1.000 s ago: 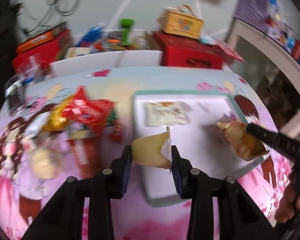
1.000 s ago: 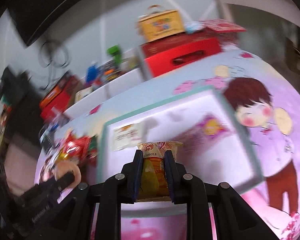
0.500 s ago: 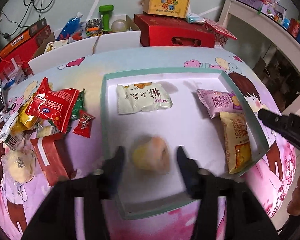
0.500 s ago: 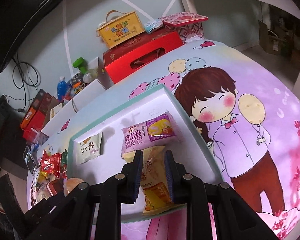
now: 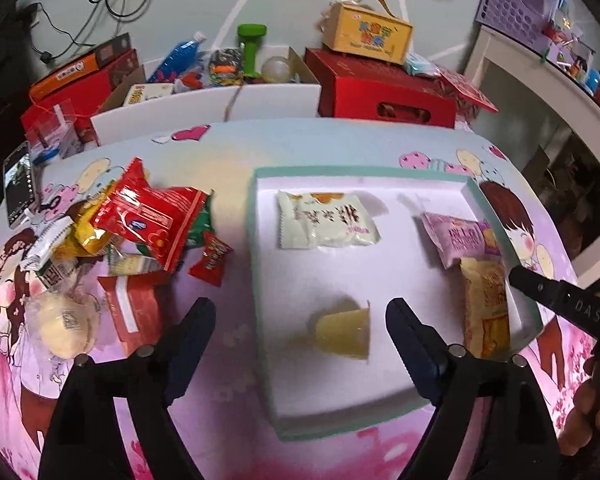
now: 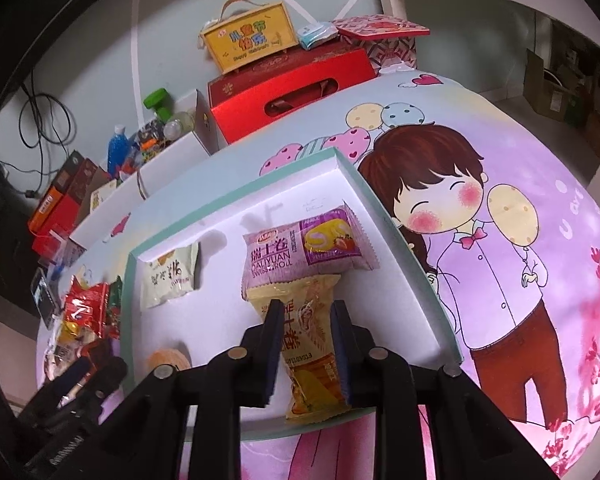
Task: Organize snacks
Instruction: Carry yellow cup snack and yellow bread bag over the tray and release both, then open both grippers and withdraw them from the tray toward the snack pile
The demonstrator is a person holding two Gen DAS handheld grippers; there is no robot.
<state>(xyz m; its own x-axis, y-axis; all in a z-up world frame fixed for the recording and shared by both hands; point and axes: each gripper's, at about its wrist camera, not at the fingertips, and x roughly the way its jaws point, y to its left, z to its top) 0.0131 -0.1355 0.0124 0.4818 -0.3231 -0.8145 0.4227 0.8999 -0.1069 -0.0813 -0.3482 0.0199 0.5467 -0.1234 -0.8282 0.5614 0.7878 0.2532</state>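
Both snacks lie released in the white tray (image 5: 260, 240). The left gripper (image 5: 300, 332) has its fingers opening wide, clear of the jelly cup (image 5: 344, 334) lying on its side at lower centre. The right gripper (image 6: 306, 344) is opening its fingers; the yellow snack packet (image 6: 308, 344) still sits between them, below the purple Swiss roll packet (image 6: 300, 256). To finish cleanly, lift straight back without snagging wrappers.
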